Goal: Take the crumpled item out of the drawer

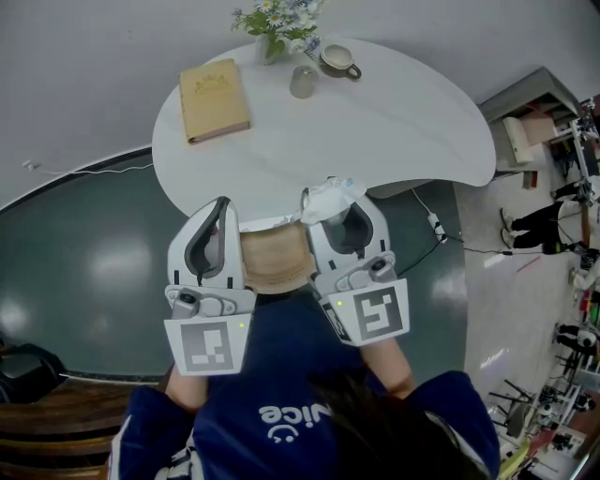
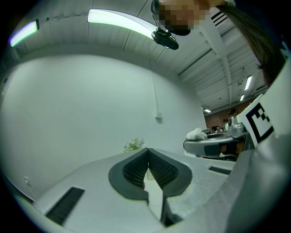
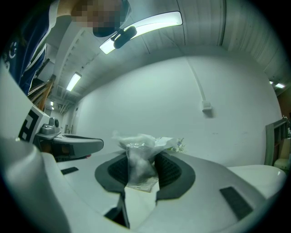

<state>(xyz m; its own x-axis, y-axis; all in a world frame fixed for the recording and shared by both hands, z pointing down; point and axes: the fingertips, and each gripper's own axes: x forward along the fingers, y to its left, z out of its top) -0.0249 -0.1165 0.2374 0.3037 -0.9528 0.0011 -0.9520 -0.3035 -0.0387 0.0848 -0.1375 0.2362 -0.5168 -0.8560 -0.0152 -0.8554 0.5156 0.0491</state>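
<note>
Our right gripper [image 1: 328,211] clamps the crumpled item [image 3: 137,152], seemingly plastic, by the surface's [image 1: 403,131] near edge; our left gripper's [image 2: 148,167] jaws meet.

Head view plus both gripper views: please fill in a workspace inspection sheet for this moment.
Surface: white rounded table.
Job's things: crumpled white wrapper pinched in right gripper; wooden drawer open under the table's near edge.
Clutter: tan hardcover book, vase of small flowers, clear glass tumbler, cup on saucer, all toward the far edge.
Grippers: left gripper fingers together, empty; right gripper fingers closed on the wrapper.
Cables: white cord with power strip on the floor at right.
Surroundings: glossy dark green floor; people standing at far right.
</note>
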